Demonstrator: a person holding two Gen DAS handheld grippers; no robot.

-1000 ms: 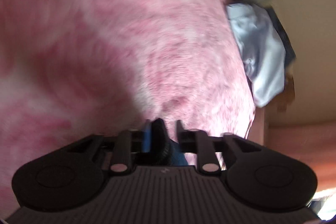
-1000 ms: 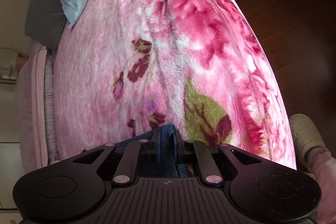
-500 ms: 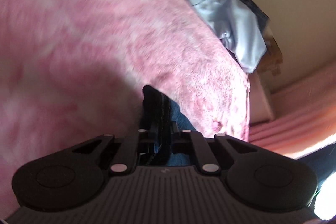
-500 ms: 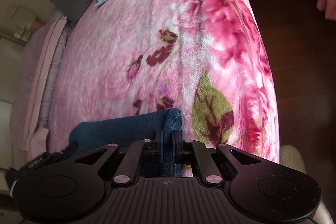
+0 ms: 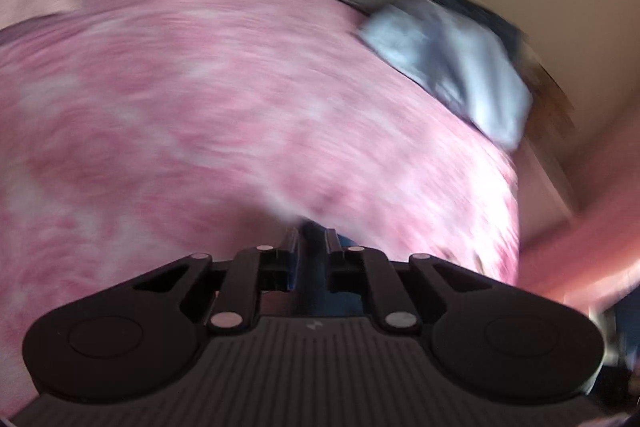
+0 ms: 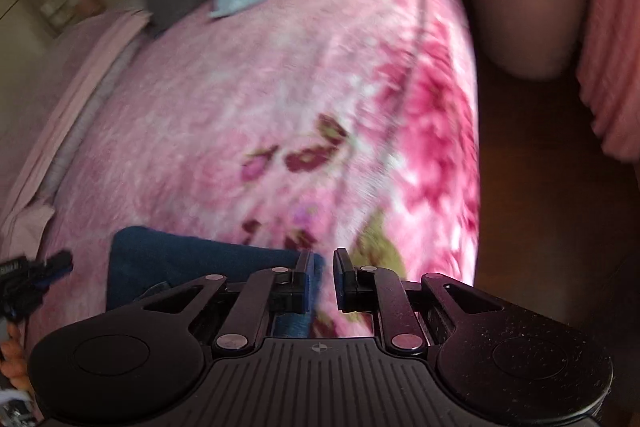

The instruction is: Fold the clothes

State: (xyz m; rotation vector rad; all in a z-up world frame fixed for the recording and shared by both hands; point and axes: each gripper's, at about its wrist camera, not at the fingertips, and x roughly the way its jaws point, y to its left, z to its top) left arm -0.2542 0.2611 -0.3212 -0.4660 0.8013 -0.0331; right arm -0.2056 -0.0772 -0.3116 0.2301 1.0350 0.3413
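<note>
Right gripper (image 6: 320, 267) opening, apparently off jeans (image 6: 192, 259) now.

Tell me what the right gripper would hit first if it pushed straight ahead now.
Probably the pink floral blanket just beyond the opening right gripper; the denim garment's edge sits by its left finger, though depth is unclear.

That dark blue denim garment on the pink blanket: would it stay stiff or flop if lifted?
The dark blue denim garment probably flops: it drapes over the fuzzy pink floral blanket. Its thick rolled edge suggests fairly heavy cloth. It likely won't slip on the plush.
</note>
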